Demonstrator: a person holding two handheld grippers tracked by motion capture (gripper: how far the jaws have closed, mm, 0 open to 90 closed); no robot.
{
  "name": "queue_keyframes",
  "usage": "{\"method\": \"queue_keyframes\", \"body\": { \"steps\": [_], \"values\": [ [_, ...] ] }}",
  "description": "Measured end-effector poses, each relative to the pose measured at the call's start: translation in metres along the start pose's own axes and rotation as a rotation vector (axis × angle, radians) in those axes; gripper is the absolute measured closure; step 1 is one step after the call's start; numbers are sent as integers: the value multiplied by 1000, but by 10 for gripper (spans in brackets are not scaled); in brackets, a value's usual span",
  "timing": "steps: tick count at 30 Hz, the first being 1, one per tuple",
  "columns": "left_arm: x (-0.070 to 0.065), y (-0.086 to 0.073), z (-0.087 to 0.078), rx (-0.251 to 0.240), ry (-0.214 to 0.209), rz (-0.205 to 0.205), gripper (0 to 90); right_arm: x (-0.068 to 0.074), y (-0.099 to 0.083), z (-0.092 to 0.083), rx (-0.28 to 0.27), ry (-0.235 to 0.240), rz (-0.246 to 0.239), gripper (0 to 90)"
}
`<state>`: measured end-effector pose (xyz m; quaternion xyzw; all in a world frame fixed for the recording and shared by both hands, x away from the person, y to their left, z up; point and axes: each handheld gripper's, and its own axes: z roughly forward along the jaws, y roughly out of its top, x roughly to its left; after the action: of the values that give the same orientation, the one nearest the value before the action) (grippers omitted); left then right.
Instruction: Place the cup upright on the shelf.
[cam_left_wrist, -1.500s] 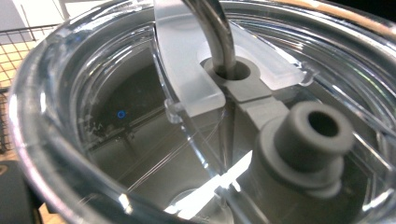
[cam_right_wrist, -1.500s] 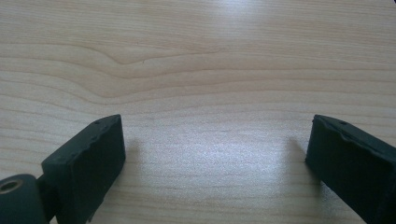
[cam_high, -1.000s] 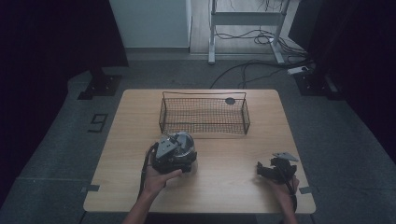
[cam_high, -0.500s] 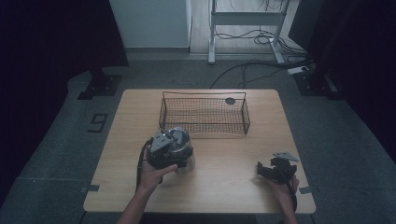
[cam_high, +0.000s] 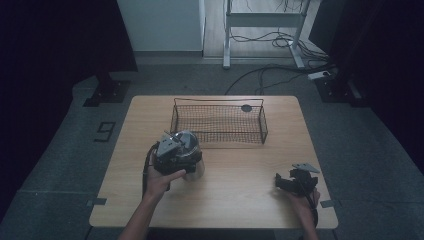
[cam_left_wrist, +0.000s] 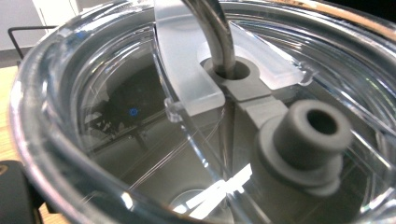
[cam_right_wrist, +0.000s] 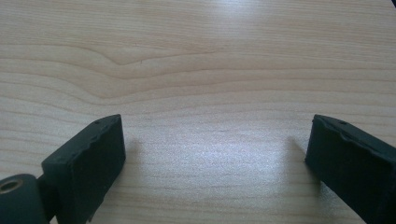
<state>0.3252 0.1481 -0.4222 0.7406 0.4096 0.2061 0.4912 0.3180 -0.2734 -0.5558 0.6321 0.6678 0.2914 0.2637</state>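
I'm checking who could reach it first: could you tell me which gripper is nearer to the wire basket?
Left. The left gripper sits at the clear lidded cup just in front of the wire basket; the right gripper rests well back near the table's front right corner.

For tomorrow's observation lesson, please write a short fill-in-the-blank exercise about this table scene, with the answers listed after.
1. The wire basket stands on the wooden ____.
2. The right gripper has its jaws ____, over bare wood.
3. The clear lidded cup sits at the ____ gripper.
4. A metal ____ passes through the cup's lid.

Answers: table; open; left; straw
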Motion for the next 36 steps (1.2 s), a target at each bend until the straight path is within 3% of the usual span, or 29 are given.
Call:
{"method": "queue_keyframes", "body": {
  "steps": [31, 36],
  "values": [
    [7, 17, 16, 1, 41, 18, 37, 0, 0, 0, 0, 0, 0, 44],
    [11, 19, 20, -4, 32, -13, 37, 0, 0, 0, -1, 0, -2, 44]
  ]
}}
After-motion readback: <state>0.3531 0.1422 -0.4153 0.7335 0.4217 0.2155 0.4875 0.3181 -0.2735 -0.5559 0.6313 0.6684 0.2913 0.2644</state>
